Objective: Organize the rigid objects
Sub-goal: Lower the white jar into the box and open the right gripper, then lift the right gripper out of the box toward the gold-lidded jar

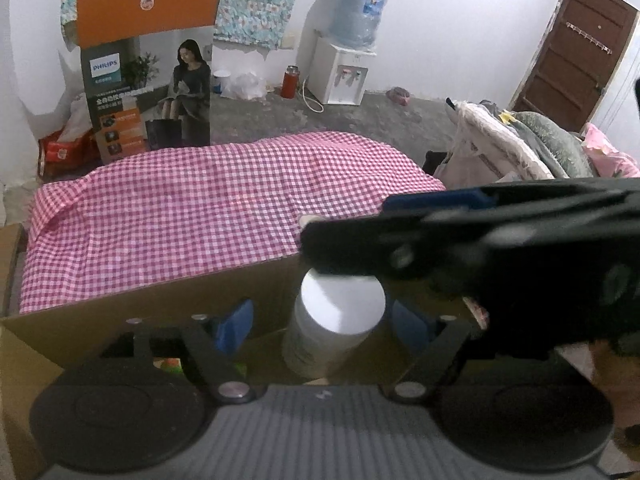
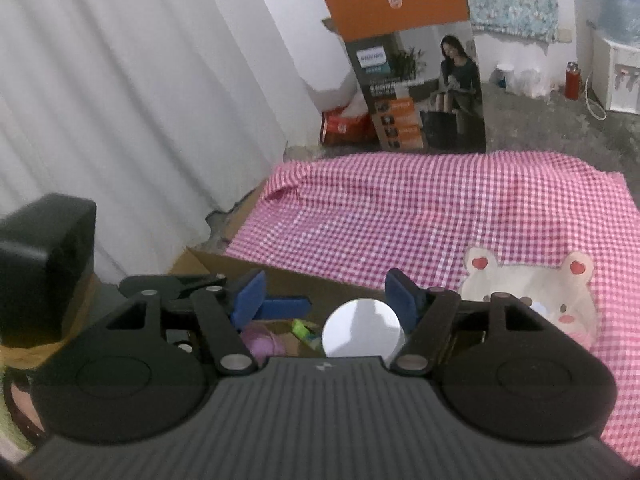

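Jar upright inside box, before cloth

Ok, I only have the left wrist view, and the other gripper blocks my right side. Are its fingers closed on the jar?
Observer: No. In the right wrist view the right gripper is open, its fingers apart and not pressing the jar.
Operator: What lies in the box beside the jar?
Observer: A purple thing lies in the box, left of the jar.
Operator: Anything on the cloth behind that gripper?
Observer: A bear-shaped mat lies on the checked cloth, right of the box.
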A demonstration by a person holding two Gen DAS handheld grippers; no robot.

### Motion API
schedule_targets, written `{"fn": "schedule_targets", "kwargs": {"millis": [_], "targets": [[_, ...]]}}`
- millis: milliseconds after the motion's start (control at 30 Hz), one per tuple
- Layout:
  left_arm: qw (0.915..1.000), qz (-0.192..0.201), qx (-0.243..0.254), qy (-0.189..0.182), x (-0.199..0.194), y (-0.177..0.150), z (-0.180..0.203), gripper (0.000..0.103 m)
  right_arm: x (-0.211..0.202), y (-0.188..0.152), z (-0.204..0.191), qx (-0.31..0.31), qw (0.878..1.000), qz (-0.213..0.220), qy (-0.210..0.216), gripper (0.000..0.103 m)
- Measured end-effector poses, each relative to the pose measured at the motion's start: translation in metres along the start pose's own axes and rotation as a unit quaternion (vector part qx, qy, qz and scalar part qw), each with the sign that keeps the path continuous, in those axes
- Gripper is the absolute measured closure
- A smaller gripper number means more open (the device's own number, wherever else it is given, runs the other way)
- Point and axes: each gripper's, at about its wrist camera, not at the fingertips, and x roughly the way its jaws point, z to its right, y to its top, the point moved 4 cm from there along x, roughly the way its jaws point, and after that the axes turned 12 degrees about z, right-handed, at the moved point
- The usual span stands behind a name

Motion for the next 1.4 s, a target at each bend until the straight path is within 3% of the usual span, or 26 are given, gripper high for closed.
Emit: {"fn": "schedule_targets", "kwargs": {"millis": [100, 267, 400, 667, 1000, 1133, 1400], "targets": [[1.0000, 0.009, 0.003, 0.003, -0.015, 0.003, 0.001, 0.023, -0.022, 0.005, -0.005, 0.002, 1.000, 0.026, 0.000, 0.031], [0.9989, 0.046, 0.010, 0.004, -0.056, 0.010, 0.008, 0.013, -0.073, 0.012, -0.022, -0.011, 0.996, 0.084, -0.005, 0.021], [0.9964, 0.082, 0.022, -0.008, -0.093, 0.012, 0.020, 0.008, -0.123, 0.011, -0.040, -0.023, 0.990, 0.138, -0.008, 0.001], [0.9915, 0.123, 0.035, -0.025, -0.169, -0.011, 0.033, 0.002, -0.206, -0.023, -0.068, -0.040, 0.977, 0.205, -0.042, 0.001], [0.9901, 0.138, 0.026, 0.005, -0.223, -0.073, 0.025, 0.001, -0.236, -0.104, -0.077, -0.043, 0.976, 0.178, -0.114, 0.001], [0.9917, 0.126, 0.020, 0.016, -0.231, -0.103, 0.018, 0.001, -0.228, -0.134, -0.079, -0.020, 0.982, 0.152, -0.110, 0.001], [0.9954, 0.086, 0.037, 0.020, -0.220, -0.159, 0.023, 0.001, -0.193, -0.181, -0.082, 0.066, 0.993, 0.084, -0.056, 0.001]]}}
